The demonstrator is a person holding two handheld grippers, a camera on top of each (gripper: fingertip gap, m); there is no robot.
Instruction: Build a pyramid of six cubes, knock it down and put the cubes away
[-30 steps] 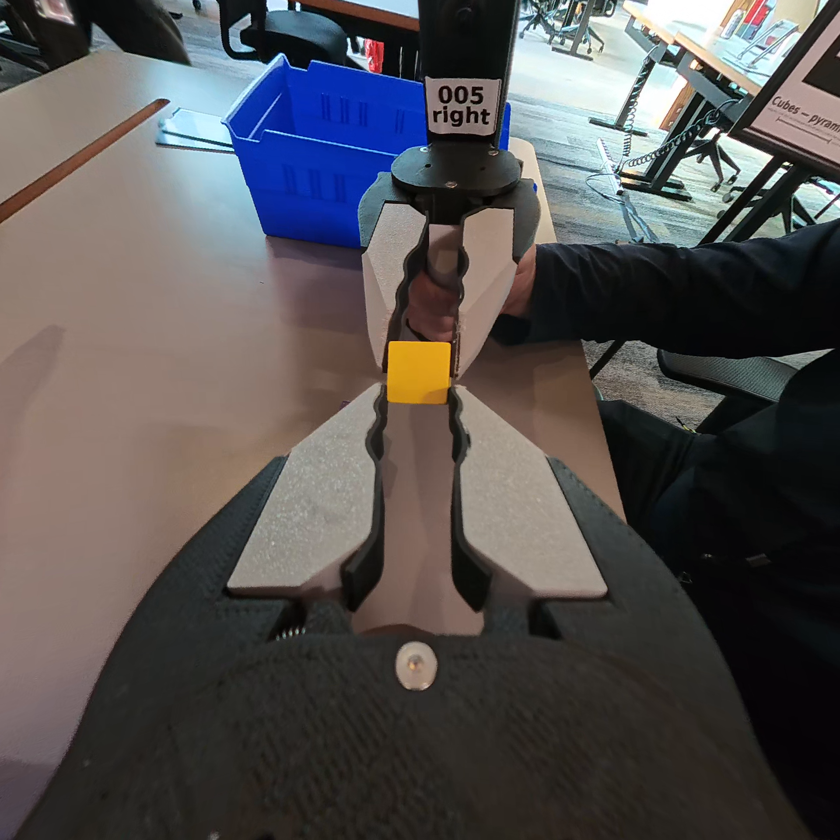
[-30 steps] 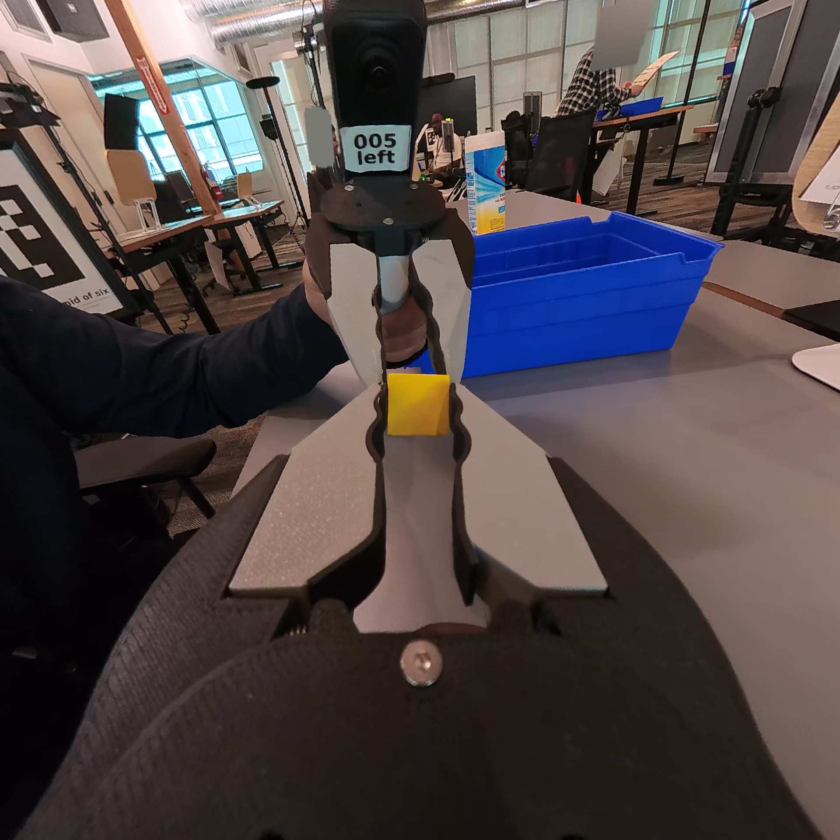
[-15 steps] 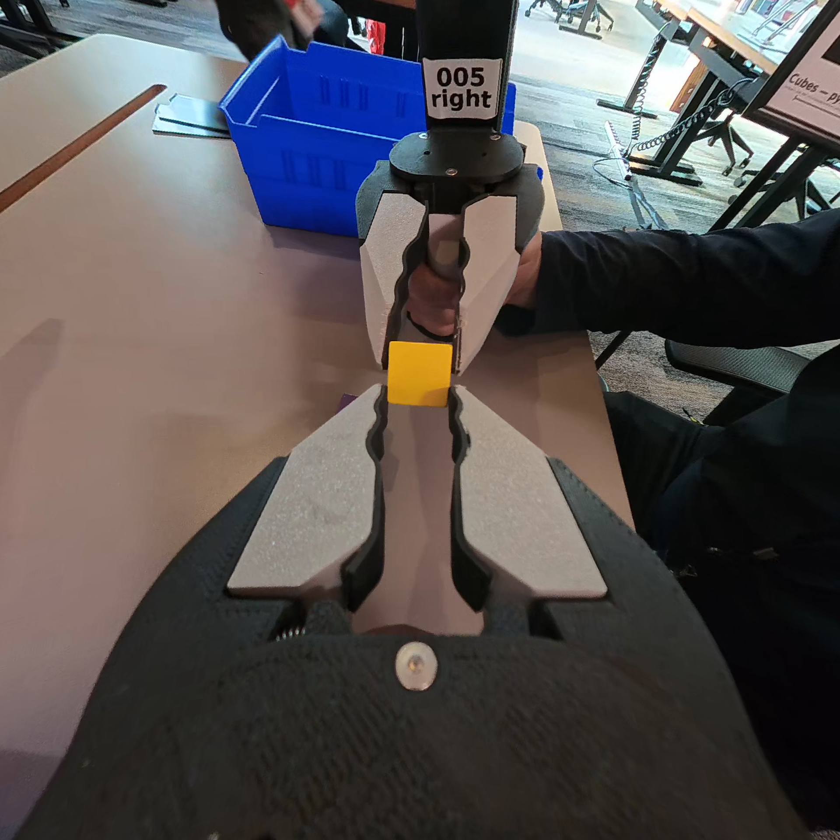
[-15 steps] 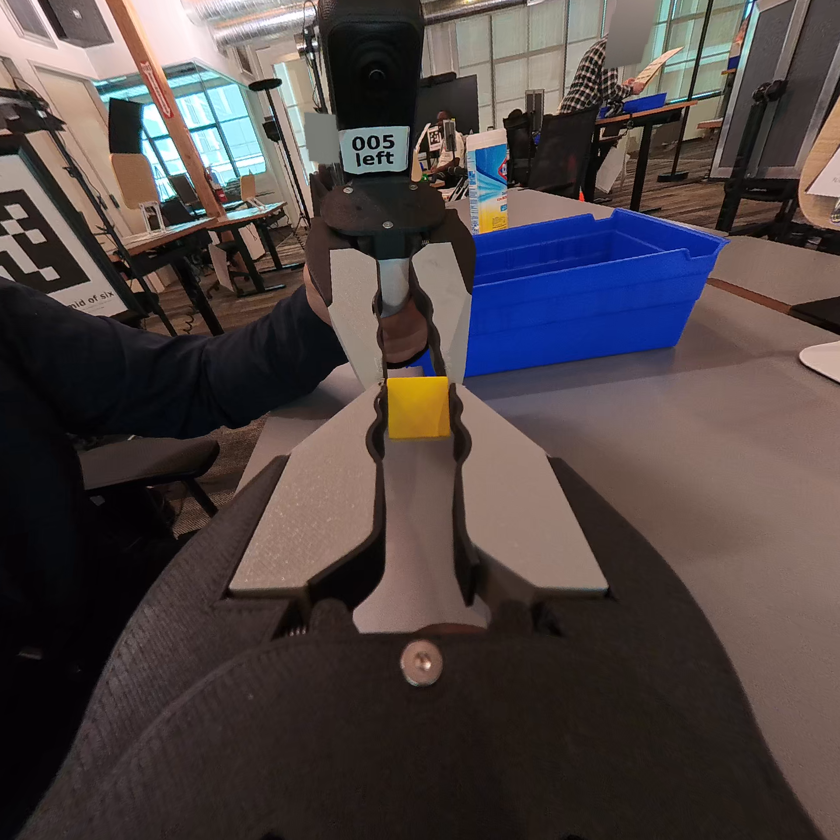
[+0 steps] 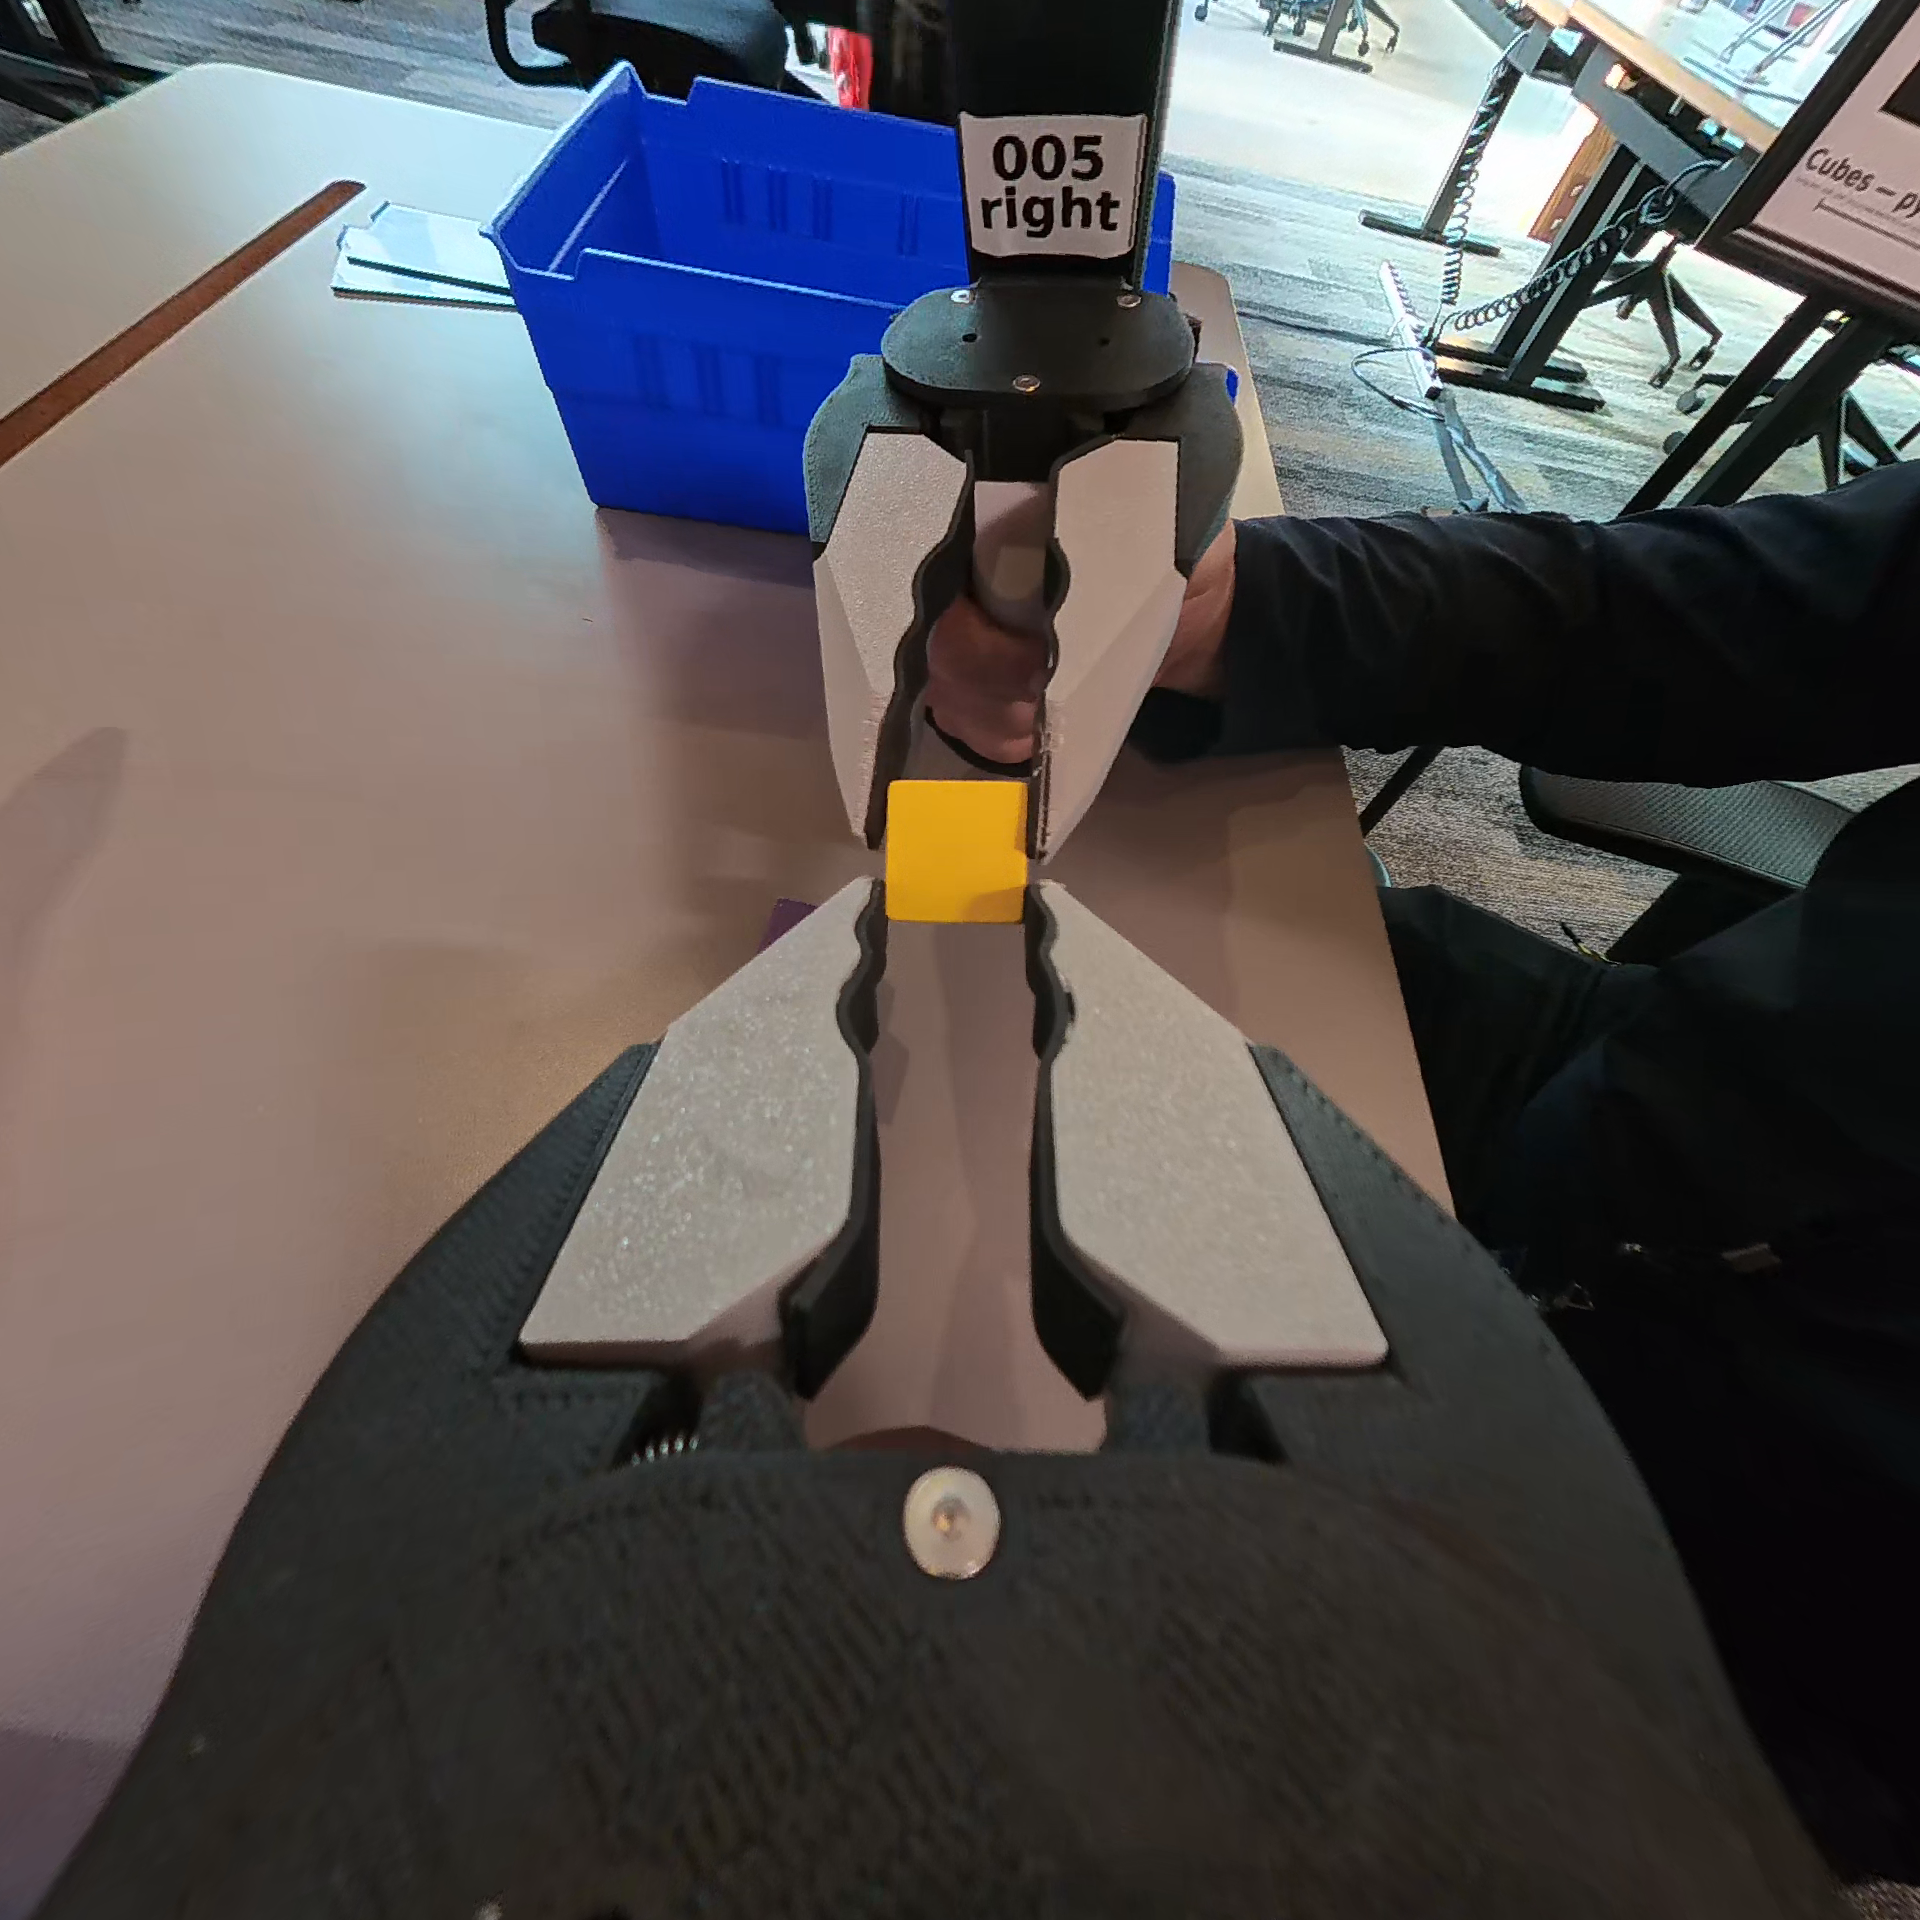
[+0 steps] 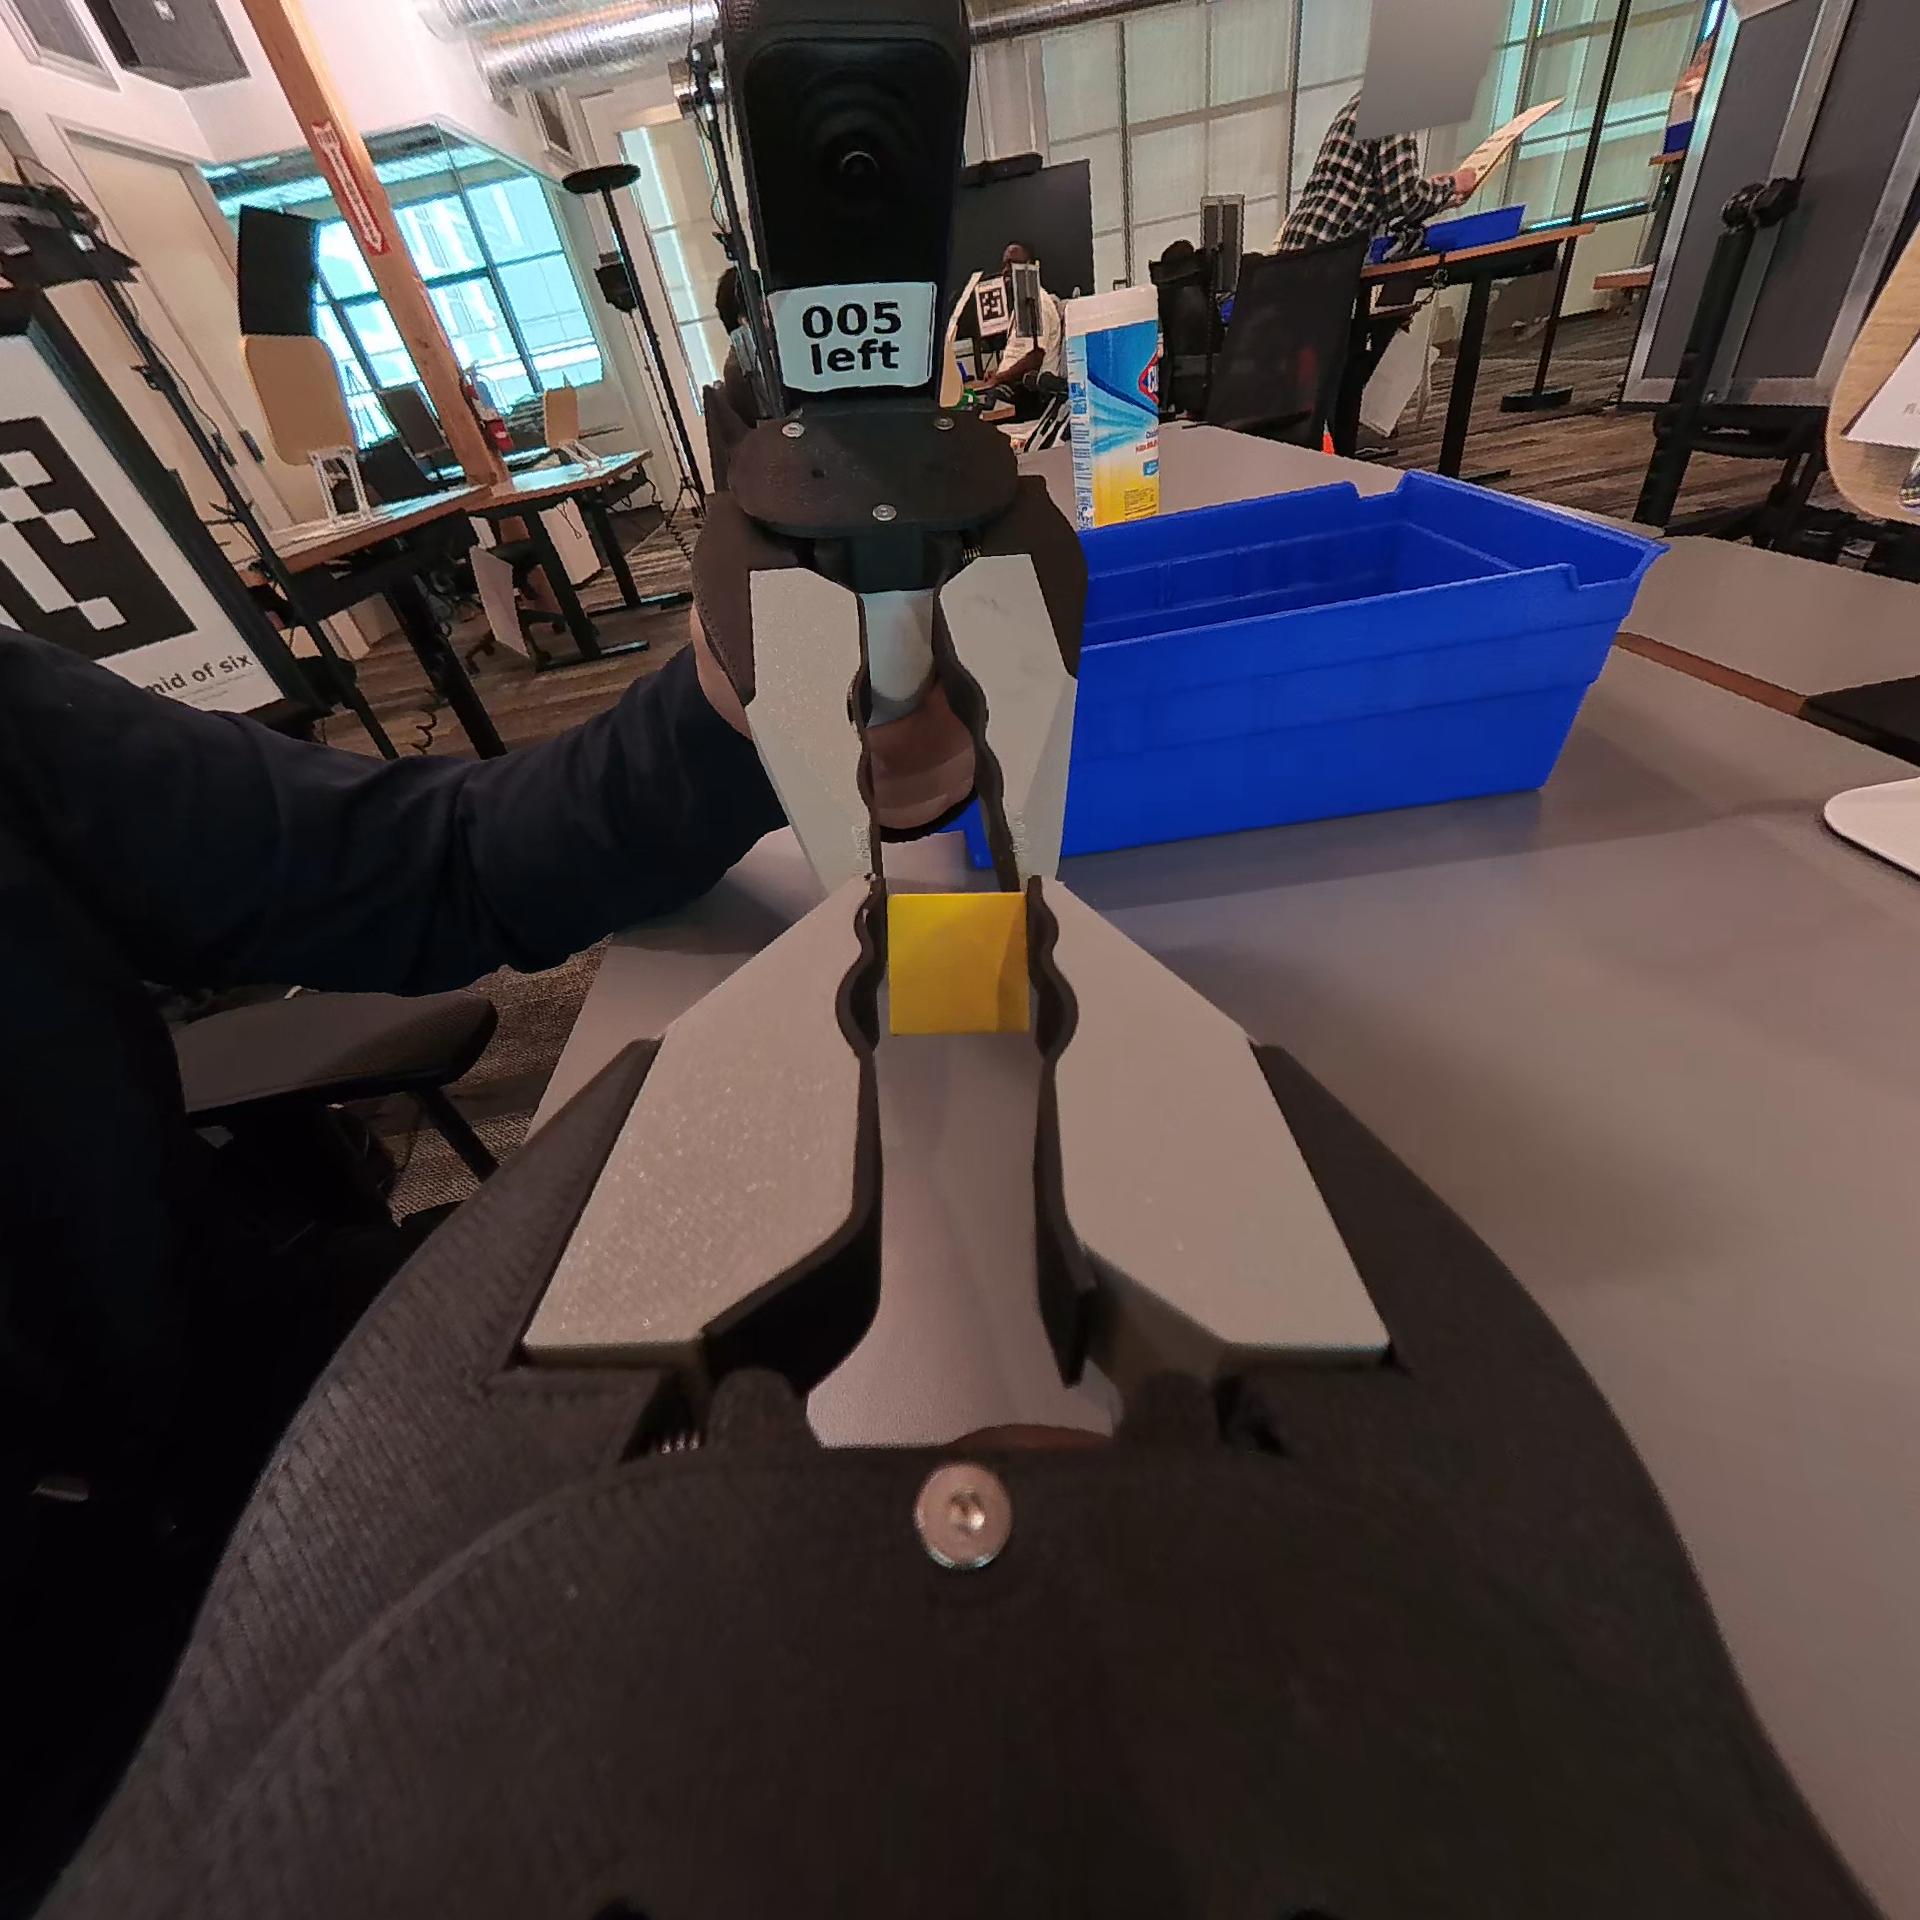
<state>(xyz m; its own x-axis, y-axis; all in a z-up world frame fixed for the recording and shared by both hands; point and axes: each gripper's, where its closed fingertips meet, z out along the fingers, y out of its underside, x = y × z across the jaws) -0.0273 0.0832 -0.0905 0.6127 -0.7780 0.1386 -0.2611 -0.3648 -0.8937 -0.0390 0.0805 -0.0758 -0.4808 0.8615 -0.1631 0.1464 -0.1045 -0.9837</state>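
Observation:
A yellow cube [image 5: 956, 865] is held between the tips of both grippers, which face each other tip to tip above the table near its front edge. My left gripper [image 5: 956, 902] is shut on the near side of the cube. My right gripper [image 5: 961, 826] is shut on its far side. In the right wrist view the cube [image 6: 958, 966] sits between my right gripper's [image 6: 956, 920] fingertips, with the left gripper [image 6: 940, 871] just behind it. A small purple corner [image 5: 788, 920] shows on the table beside my left finger; the rest of it is hidden.
A blue bin [image 5: 707, 343] stands on the grey table [image 5: 364, 727] behind the grippers; it looks empty in the right wrist view [image 6: 1351, 675]. Flat grey sheets [image 5: 416, 255] lie left of it. A wipes canister [image 6: 1117, 416] stands behind. The person's dark sleeves [image 5: 1558, 623] reach in from the table edge. Only a small space, under 4 cm, lies between the two pairs of fingers.
Both grippers keep their hold on the yellow cube. The views have shifted only slightly; the blue bin sits a little differently in frame.

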